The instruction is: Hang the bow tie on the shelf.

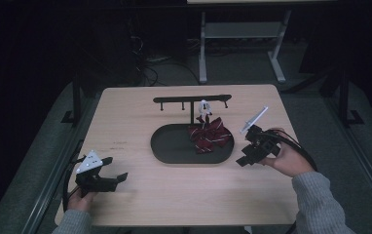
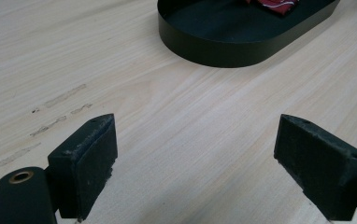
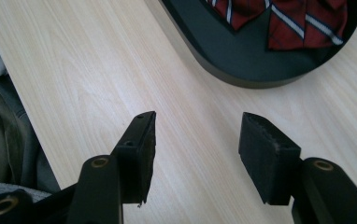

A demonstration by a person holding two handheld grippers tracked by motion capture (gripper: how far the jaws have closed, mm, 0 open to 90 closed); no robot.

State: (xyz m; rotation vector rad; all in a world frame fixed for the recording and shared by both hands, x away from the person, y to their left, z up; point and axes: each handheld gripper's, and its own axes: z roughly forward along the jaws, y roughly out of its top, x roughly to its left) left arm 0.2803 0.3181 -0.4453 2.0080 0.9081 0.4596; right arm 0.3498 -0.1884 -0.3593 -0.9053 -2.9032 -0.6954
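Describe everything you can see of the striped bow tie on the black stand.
The bow tie is dark red cloth with thin white and dark stripes. It hangs from a white clip under the crossbar of the black stand, right of the post. Its lower folds spread onto the floor of the black oval tray, toward the tray's right end. It looks limp and slightly crumpled. Neither gripper touches it.

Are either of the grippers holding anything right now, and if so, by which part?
Nothing is held. The left gripper and right gripper are both open over bare table.
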